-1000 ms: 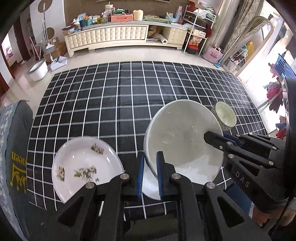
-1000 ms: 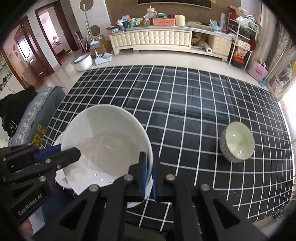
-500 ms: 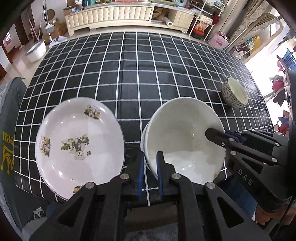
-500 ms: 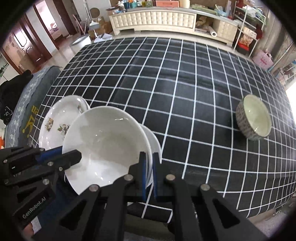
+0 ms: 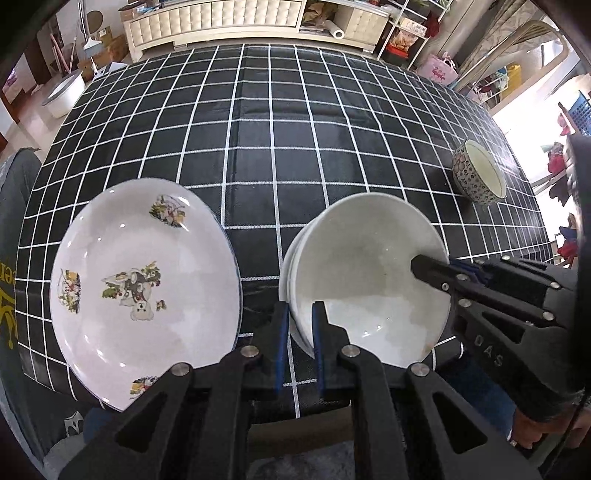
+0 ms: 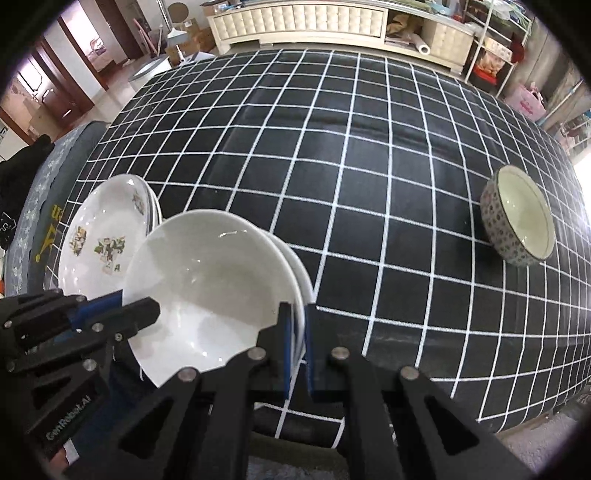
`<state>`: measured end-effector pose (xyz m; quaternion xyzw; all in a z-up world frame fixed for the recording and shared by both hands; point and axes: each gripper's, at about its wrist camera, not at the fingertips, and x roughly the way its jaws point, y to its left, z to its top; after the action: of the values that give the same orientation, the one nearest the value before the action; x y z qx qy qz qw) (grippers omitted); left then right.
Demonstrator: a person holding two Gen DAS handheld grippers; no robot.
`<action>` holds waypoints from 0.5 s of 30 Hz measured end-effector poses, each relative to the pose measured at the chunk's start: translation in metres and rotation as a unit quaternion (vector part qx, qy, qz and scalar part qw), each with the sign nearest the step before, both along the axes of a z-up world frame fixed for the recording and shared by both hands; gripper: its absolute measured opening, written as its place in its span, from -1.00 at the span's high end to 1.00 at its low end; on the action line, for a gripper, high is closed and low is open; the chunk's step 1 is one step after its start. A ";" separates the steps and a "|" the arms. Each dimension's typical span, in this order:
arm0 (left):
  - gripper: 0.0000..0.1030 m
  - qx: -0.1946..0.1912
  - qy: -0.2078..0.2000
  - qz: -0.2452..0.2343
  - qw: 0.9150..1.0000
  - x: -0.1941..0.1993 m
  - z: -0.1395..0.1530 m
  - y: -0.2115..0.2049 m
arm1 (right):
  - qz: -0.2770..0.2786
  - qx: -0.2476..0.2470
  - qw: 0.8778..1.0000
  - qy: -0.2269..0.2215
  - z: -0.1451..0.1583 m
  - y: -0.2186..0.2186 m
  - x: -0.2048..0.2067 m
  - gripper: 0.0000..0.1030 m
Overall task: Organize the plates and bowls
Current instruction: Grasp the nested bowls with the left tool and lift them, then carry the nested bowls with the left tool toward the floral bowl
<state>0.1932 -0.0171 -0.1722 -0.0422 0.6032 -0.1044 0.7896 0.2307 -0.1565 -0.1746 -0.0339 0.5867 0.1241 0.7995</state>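
Note:
A large white bowl (image 5: 365,273) is held by both grippers over a stack of white bowls near the table's front edge; it also shows in the right wrist view (image 6: 210,280). My left gripper (image 5: 297,314) is shut on its left rim. My right gripper (image 6: 295,317) is shut on its right rim. A flowered white plate (image 5: 144,284) lies just left of the bowl, and in the right wrist view (image 6: 103,240) it sits on top of other plates. A small patterned bowl (image 6: 519,218) stands alone at the right, also in the left wrist view (image 5: 478,177).
The table has a black cloth with a white grid (image 5: 280,140). A dark padded chair (image 6: 40,184) stands at the table's left side. A cream sideboard (image 6: 306,22) and shelves stand across the room beyond the far edge.
Both grippers have lowered the white bowl toward the table, onto the stack of bowls beside the flowered plate. The grip on both rims is unchanged.

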 end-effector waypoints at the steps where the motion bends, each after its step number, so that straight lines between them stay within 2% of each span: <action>1: 0.78 0.000 0.003 0.000 1.000 0.000 -0.002 0.000 | -0.002 0.001 1.000 0.002 0.000 0.000 0.001 0.83; 7: 0.75 -0.007 0.001 0.007 1.000 0.001 0.000 0.004 | -0.004 0.000 1.000 -0.007 0.004 0.002 0.002 0.81; 11: 0.75 0.005 -0.034 0.003 0.999 -0.002 0.019 0.001 | -0.008 0.002 1.000 -0.027 0.016 -0.004 0.000 0.70; 12: 0.75 0.007 -0.043 0.002 0.999 -0.002 0.025 0.001 | -0.010 -0.004 0.999 -0.038 0.020 -0.005 -0.001 0.56; 13: 0.66 0.009 -0.051 0.000 0.999 -0.003 0.032 0.001 | -0.012 -0.009 0.999 -0.051 0.025 -0.005 -0.002 0.31; 14: 0.50 0.009 -0.059 -0.002 0.998 -0.003 0.038 0.001 | -0.012 -0.011 0.998 -0.066 0.031 -0.007 -0.004 0.14; 15: 0.42 0.010 -0.066 -0.002 0.998 -0.003 0.044 0.001 | -0.011 -0.008 0.997 -0.080 0.039 -0.008 -0.006 -0.21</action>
<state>0.1897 -0.0164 -0.1281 -0.0266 0.5507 -0.1025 0.8280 0.2244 -0.1648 -0.1354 -0.0437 0.5223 0.1074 0.8448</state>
